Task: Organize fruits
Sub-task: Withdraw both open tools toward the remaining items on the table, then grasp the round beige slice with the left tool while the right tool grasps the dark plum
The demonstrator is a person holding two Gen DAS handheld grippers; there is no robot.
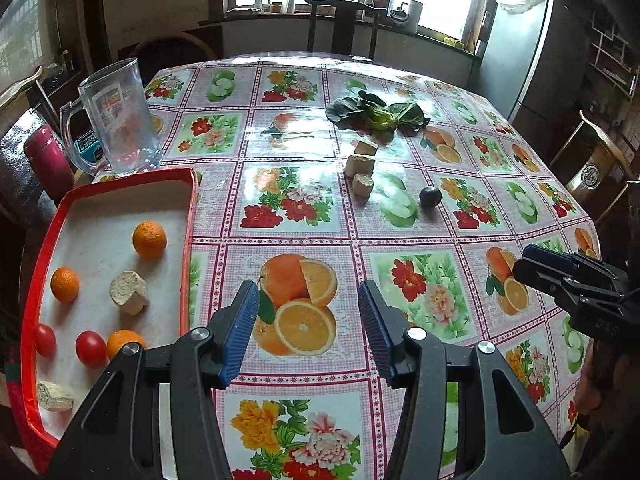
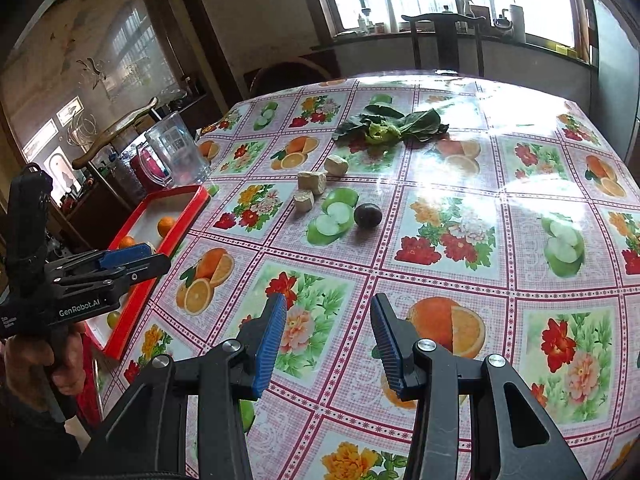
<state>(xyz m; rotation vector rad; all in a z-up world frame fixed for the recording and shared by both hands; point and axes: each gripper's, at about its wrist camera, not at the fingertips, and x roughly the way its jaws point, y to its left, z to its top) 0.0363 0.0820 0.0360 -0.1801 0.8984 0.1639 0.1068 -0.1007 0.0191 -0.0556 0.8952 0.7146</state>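
A red-rimmed tray at the table's left edge holds three oranges, two red tomatoes and two beige chunks. It also shows in the right wrist view. A dark plum lies mid-table beside three beige chunks. My left gripper is open and empty over the tablecloth, right of the tray. My right gripper is open and empty, well short of the plum.
A leafy green vegetable lies beyond the chunks. A clear plastic jug and a red flask stand behind the tray. Chairs ring the table and a fridge stands at the far right.
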